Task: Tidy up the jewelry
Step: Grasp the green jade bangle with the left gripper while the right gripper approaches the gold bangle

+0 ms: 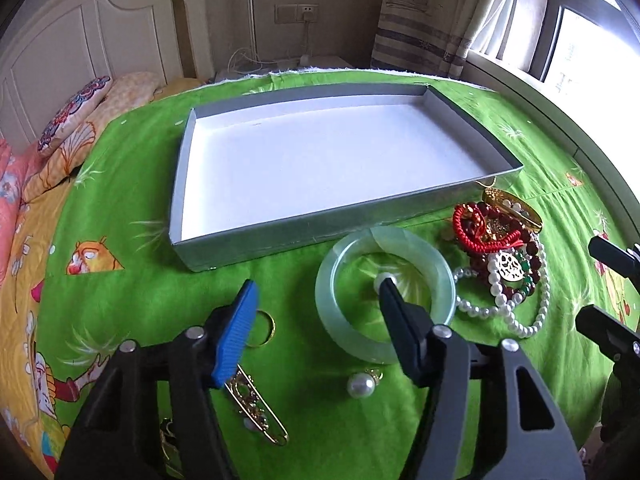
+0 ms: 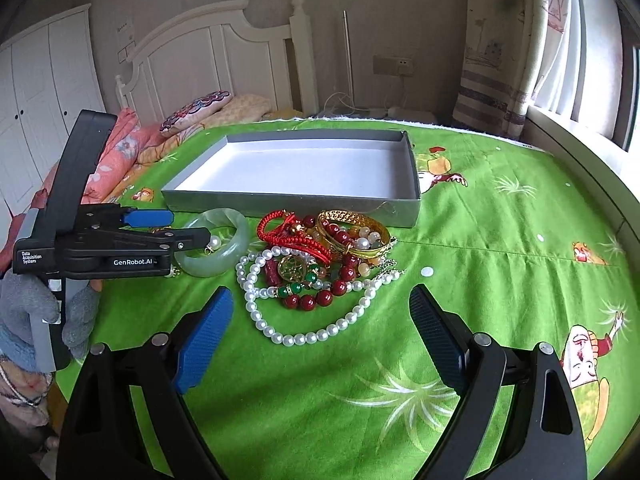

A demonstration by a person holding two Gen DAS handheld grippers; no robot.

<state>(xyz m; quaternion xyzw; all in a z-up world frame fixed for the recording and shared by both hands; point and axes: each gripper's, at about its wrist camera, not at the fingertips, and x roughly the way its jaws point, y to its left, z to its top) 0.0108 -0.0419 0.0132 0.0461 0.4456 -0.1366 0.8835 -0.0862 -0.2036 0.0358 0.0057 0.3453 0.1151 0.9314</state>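
A pale green jade bangle [image 1: 340, 332] lies on the green cloth in front of the empty grey tray [image 1: 280, 236]. My left gripper [image 1: 318, 284] stands open astride the bangle's left wall: the black finger is inside the ring and the blue pad is outside, clear of the jade. The right wrist view shows the same gripper [image 2: 190, 226] low over the bangle [image 2: 236, 240]. To the bangle's right lies a heap with a pearl necklace [image 2: 304, 336], a red cord bracelet [image 2: 288, 236], a gold bangle [image 2: 356, 224] and dark red beads. My right gripper [image 2: 320, 292] hovers open before this heap, holding nothing.
Near my left gripper lie a gold ring [image 1: 268, 328], a gold hair clip [image 1: 256, 404] and a pearl earring [image 1: 361, 385]. Pillows [image 2: 200, 106] and a white headboard stand at the back left. A window ledge runs along the right. A gloved hand [image 2: 24, 304] holds the left gripper.
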